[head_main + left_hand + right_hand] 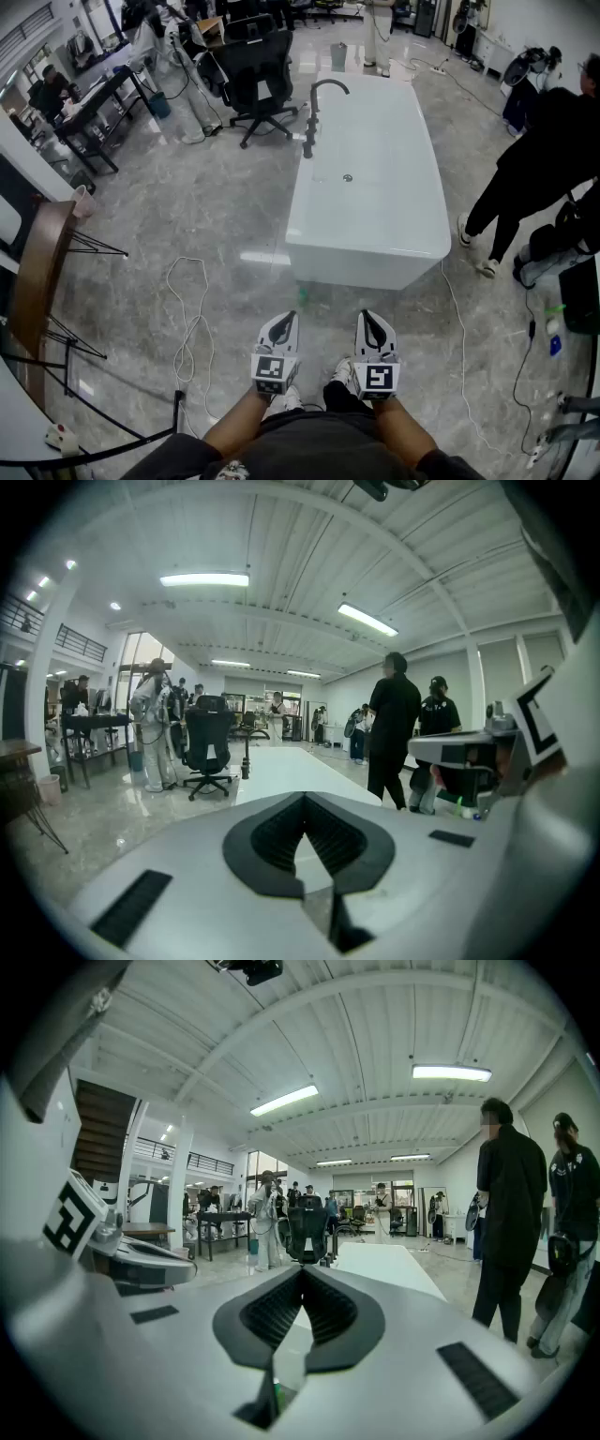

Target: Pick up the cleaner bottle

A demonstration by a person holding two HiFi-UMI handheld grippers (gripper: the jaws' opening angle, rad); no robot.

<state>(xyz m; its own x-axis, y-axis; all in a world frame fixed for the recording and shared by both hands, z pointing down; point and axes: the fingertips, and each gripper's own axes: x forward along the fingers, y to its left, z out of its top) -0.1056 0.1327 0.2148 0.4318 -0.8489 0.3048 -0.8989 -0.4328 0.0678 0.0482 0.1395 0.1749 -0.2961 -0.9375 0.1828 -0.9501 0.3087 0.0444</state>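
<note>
Both grippers are held side by side low in the head view, over the grey floor and aimed at a white bathtub point(323, 246). My left gripper point(281, 322) point(305, 797) has its jaws shut with nothing between them. My right gripper point(374, 318) point(302, 1270) looks the same, tips together and empty. A small greenish object point(302, 298), perhaps the cleaner bottle, stands on the floor at the tub's near left corner, ahead of the left gripper. In the right gripper view a green patch point(277, 1394) shows low through the jaw gap. I cannot make out its shape.
A black faucet point(317, 105) stands at the tub's far left. A black office chair point(258, 80) is beyond it. A person in black point(539, 159) stands right of the tub, with small bottles point(555, 326) nearby. White cable point(192, 319) lies on the left floor; a wooden table point(36, 272) is at the left edge.
</note>
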